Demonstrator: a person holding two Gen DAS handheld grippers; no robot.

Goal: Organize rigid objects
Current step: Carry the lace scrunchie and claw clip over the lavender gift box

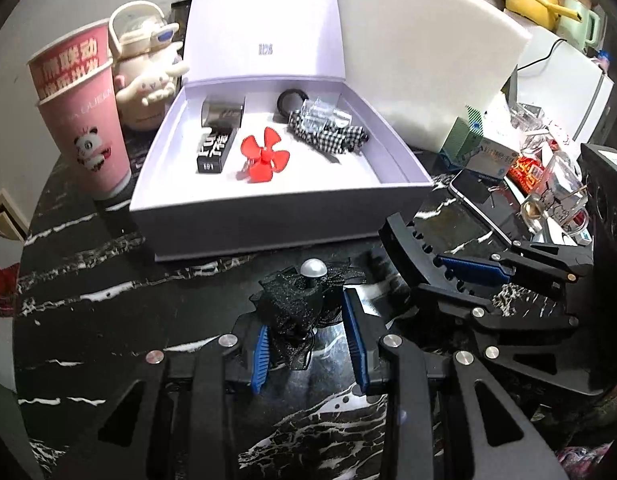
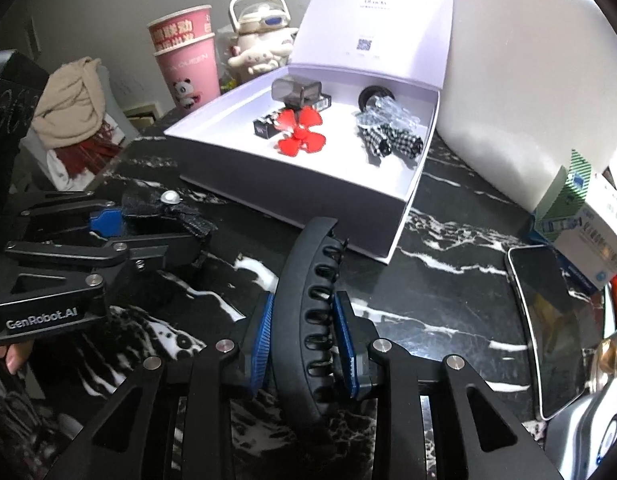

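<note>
Pickup step. Left gripper (image 1: 308,344) clamps glitter bow clip (image 1: 304,296); right gripper (image 2: 304,344) clamps black claw clip (image 2: 308,300). Next: carry both to far open box (image 1: 268,216), release inside.

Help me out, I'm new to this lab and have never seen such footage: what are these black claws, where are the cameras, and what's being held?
They are two hand-held grippers, each carrying a fisheye camera that looks along its fingers. One picture comes from the left gripper, shut on a glittery black hair bow. The other comes from the right gripper, shut on a black hair clip. Both are over a black marble table. Ahead stands an open white box holding a red flower clip and a checked bow.
</note>
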